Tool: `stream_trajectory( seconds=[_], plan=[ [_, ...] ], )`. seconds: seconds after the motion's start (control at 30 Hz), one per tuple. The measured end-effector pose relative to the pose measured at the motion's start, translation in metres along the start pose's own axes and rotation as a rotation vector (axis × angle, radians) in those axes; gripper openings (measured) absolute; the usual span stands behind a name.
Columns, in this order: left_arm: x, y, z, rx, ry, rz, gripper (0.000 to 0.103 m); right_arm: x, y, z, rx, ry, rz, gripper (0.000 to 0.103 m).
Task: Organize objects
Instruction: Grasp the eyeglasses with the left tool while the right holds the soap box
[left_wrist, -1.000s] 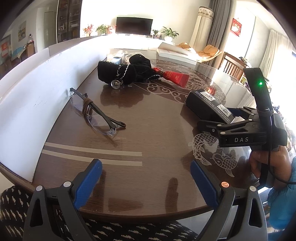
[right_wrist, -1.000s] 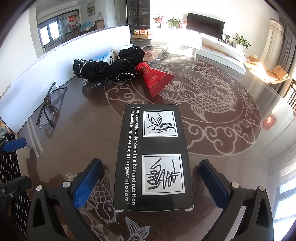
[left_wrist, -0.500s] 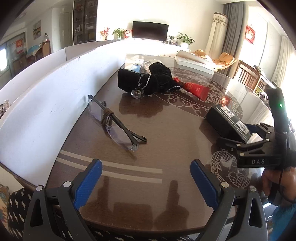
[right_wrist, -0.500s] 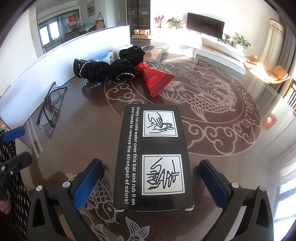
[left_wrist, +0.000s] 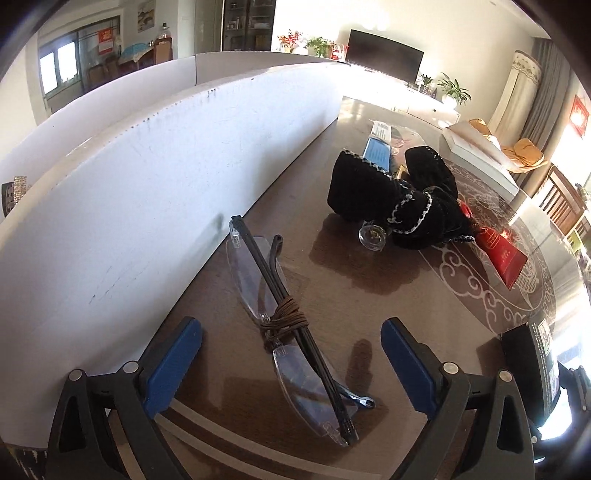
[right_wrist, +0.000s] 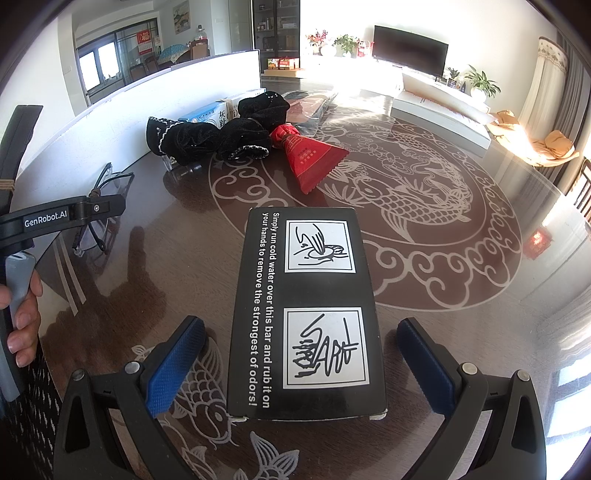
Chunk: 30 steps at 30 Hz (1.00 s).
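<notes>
Folded rimless glasses (left_wrist: 291, 332) bound with a brown cord lie on the brown table (left_wrist: 369, 302), directly between the blue pads of my open left gripper (left_wrist: 291, 362). In the right wrist view the same glasses (right_wrist: 99, 218) sit at the far left behind the left gripper's body. My right gripper (right_wrist: 301, 365) is open, its pads either side of a black box (right_wrist: 306, 310) with white printing, not touching it. Farther back lie a black cloth pouch (right_wrist: 218, 133), a red packet (right_wrist: 306, 162) and a small glass piece (left_wrist: 373, 236).
A white partition board (left_wrist: 147, 177) runs along the table's left side, close to the glasses. A blue-and-white carton (right_wrist: 210, 114) lies behind the pouch. A hand (right_wrist: 22, 321) holds the left gripper's handle. The table's near edge lies just under both grippers.
My left gripper has swung left and moved forward, so the glasses now lie between its pads. The right gripper and the black box have not moved.
</notes>
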<state>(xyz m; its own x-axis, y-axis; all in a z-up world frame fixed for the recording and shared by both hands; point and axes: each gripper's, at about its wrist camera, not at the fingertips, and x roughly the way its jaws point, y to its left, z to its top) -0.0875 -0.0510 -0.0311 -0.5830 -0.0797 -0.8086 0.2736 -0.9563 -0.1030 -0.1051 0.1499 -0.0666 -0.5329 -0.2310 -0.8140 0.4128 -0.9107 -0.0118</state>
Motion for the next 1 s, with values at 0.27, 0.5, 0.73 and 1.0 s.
stream_trajectory(
  seconds=[0.27,0.5,0.73,1.0],
  plan=[
    [-0.01,-0.011,-0.009,0.14,-0.037,-0.124,0.014,0.0,0.0,0.0,0.0,0.0,-0.001,0.103],
    [-0.036,-0.035,-0.048,0.33,-0.019,-0.26,0.015,0.0,0.0,0.0,0.0,0.0,-0.001,0.103],
    [-0.034,-0.041,-0.049,0.344,-0.025,-0.214,0.075,0.0,0.001,0.0,0.0,0.0,-0.001,0.103],
    [-0.028,-0.044,-0.056,0.386,-0.021,-0.155,0.103,0.0,0.001,0.0,0.0,0.0,-0.001,0.103]
  ],
)
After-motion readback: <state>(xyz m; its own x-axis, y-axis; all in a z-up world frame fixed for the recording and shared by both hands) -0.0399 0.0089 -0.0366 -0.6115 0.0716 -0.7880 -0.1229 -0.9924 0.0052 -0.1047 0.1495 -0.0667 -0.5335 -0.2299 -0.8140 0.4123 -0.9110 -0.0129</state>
